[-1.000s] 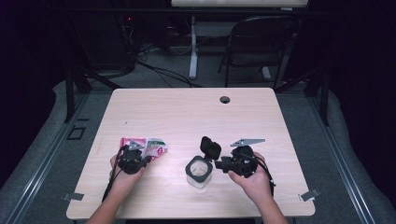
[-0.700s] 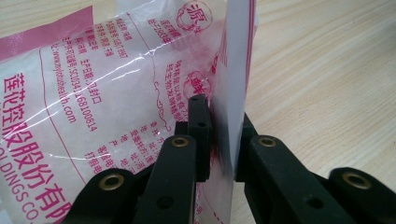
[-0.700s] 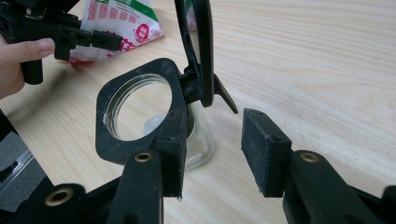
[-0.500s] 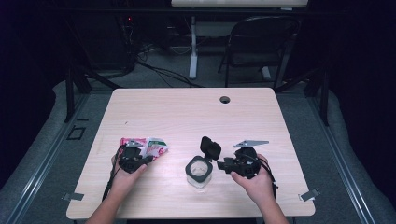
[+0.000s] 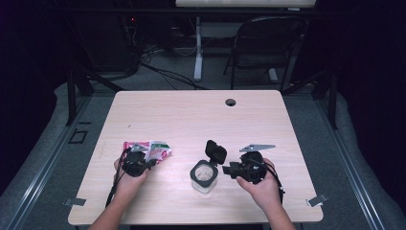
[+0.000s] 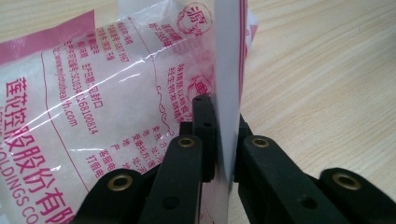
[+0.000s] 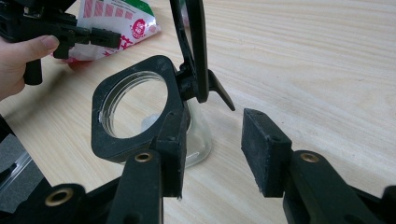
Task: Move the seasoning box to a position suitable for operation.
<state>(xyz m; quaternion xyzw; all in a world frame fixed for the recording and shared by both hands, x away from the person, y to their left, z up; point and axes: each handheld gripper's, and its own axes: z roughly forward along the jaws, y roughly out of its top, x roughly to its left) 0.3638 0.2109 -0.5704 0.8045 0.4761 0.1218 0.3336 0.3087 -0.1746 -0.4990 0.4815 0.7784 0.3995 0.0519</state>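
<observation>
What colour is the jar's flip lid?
Black, like its collar; the lid stands open, clearest in the right gripper view.

The high view is dim at its borders; overhead light falls on the table alone, and the surrounding room is near black. Detail there is soft. The left gripper view is bright, with white glare streaks across the packet. In the right gripper view the jaws nearest the lens are slightly blurred.

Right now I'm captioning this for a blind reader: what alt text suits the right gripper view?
An open right gripper sits beside a clear jar with a black collar and raised flip lid on a wooden table. Farther off, the left gripper holds a pink-and-white packet.
</observation>
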